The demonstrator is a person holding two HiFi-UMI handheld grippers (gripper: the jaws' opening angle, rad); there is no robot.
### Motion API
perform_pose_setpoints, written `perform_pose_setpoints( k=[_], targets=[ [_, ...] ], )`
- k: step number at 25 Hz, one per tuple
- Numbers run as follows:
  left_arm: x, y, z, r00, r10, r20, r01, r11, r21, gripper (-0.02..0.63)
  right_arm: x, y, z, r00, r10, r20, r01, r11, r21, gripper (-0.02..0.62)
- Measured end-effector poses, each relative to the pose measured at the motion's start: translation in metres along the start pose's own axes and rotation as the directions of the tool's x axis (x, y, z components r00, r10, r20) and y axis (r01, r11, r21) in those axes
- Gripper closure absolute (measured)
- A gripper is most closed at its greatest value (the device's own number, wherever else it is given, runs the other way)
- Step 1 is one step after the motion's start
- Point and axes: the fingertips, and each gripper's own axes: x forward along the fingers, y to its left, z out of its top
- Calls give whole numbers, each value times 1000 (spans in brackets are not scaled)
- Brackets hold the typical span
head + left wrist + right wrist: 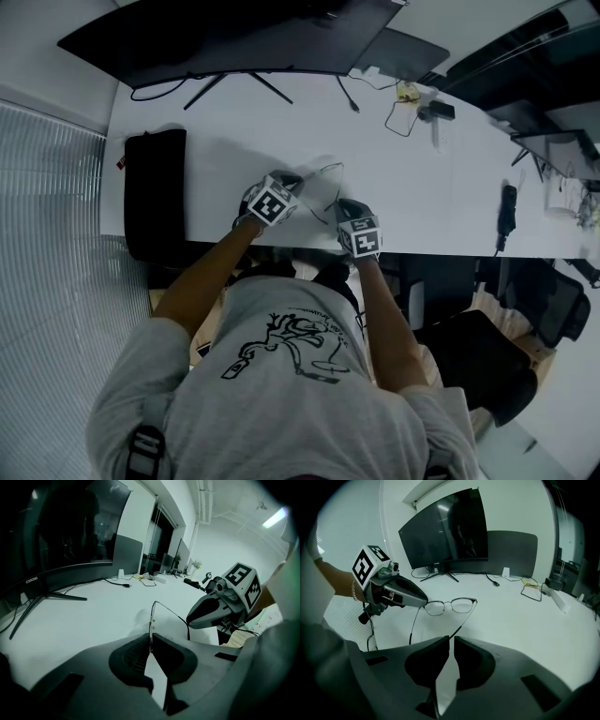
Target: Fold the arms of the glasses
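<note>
Right gripper view | right gripper [451, 639] clamps glasses [451, 605] arm [466, 618] | left gripper [424, 603] pinches rim [435, 607] (arms unfolded)

The flat bench [234, 131] is white, the thin wire-rimmed glasses [461, 605] dark. The wide curved monitor [225, 37] is black.

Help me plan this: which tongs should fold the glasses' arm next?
Likely right. The right tongs pinch the tip of an open arm, while the left tongs steady the glasses' front.
</note>
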Motion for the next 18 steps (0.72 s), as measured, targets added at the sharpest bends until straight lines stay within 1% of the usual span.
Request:
perform_pose_setpoints(
  k=[4,10,18],
  targets=[
    [-1,-2,1,1000,-4,0,4,1000,-5,571,-1,2,3,1000,3,4,-3,1000,-16,554],
    [-2,-3,1,1000,-6,7,6,1000,0,571,0,5,2,1000,1,-16,-1,1000,-19,554],
    [-1,-7,-2,1000,-14,-2,14,1000,-15,571,5,10,4,1000,23,-11,-23,999,-23,554]
  ],
)
